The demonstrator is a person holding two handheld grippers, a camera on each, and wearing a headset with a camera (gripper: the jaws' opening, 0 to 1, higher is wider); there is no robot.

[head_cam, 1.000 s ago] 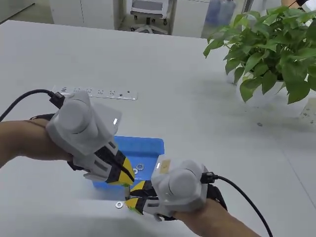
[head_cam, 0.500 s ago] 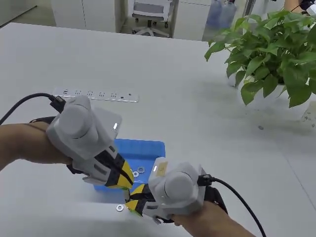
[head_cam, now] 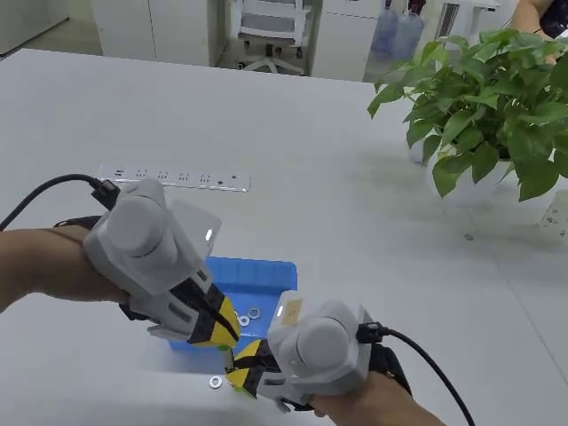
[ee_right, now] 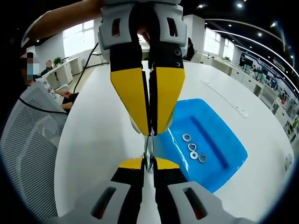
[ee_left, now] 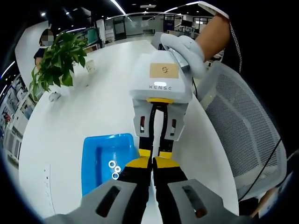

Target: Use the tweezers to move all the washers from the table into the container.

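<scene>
The thin metal tweezers [ee_right: 148,149] run between the two grippers' yellow tips, which meet nose to nose. My left gripper [head_cam: 226,330] comes in from the left and its jaws stand shut on the tweezers. Opposite it, my right gripper [head_cam: 238,366] is low in the head view and is also shut on them. Just behind the tips lies the blue container [head_cam: 266,271], holding several washers [head_cam: 248,316]. One loose washer [head_cam: 216,382] lies on the white table in front of the container, below the tips. In the right gripper view the container [ee_right: 219,135] is at the right.
A white power strip [head_cam: 173,176] lies on the table behind the left gripper. A potted plant [head_cam: 484,115] stands at the far right. An office chair [head_cam: 266,18] is beyond the table's far edge, and a mesh chair [ee_left: 243,135] is near the person.
The head camera has tilted a little, shifting the whole picture. Both grippers stay tip to tip on the tweezers, and the loose washer has not moved.
</scene>
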